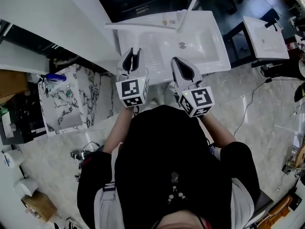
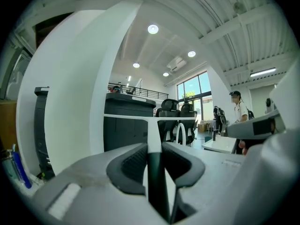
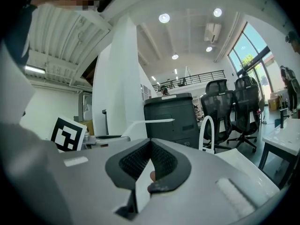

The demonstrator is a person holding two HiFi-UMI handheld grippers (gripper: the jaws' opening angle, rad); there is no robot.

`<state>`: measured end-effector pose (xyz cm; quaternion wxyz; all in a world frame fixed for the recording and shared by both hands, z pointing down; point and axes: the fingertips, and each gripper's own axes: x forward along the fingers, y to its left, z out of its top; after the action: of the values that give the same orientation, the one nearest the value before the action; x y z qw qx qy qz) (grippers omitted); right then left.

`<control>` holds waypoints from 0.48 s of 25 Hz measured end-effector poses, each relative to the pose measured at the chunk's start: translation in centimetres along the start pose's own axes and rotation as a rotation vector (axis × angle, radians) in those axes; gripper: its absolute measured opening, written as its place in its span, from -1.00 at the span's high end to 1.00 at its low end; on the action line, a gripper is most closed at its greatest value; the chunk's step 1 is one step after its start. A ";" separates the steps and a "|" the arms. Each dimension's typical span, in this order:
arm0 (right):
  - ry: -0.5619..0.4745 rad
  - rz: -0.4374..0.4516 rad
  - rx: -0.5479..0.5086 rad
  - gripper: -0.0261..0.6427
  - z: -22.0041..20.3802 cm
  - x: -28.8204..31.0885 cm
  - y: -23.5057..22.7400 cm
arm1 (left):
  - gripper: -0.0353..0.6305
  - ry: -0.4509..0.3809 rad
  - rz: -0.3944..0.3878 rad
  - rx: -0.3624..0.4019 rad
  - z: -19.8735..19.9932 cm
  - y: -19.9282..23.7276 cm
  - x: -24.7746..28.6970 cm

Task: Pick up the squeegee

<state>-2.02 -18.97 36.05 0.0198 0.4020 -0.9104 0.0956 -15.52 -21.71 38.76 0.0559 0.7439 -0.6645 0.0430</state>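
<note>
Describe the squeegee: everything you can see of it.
The squeegee is T-shaped: a long, thin white blade bar, a white neck, then a dark handle. It looks like plastic. The left gripper has its tongs shut on the handle and holds the squeegee roughly level above the white sink, with the blade pointing away from the person. Nothing else touches it.

The left claw (image 1: 133,57) holds the squeegee (image 2: 153,134) over the sink (image 1: 202,51).

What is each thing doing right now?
squeegee: held by its handle in the left tool
left tool: shut on the squeegee
right tool: shut, nothing in it
tap: no water coming out
</note>
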 end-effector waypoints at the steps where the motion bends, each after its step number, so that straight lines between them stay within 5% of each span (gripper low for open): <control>1: -0.006 -0.002 0.004 0.92 0.4 -0.1 0.0 | 0.58 -0.014 0.000 0.004 0.7 0.0 -0.1; 12: -0.040 -0.013 -0.035 0.92 2.4 -0.6 -0.1 | 0.58 -0.081 -0.002 0.014 4.5 0.0 -0.8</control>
<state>-1.42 -19.02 33.63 0.0094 0.4094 -0.9095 0.0715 -15.68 -21.56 34.20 0.0239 0.7460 -0.6653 0.0175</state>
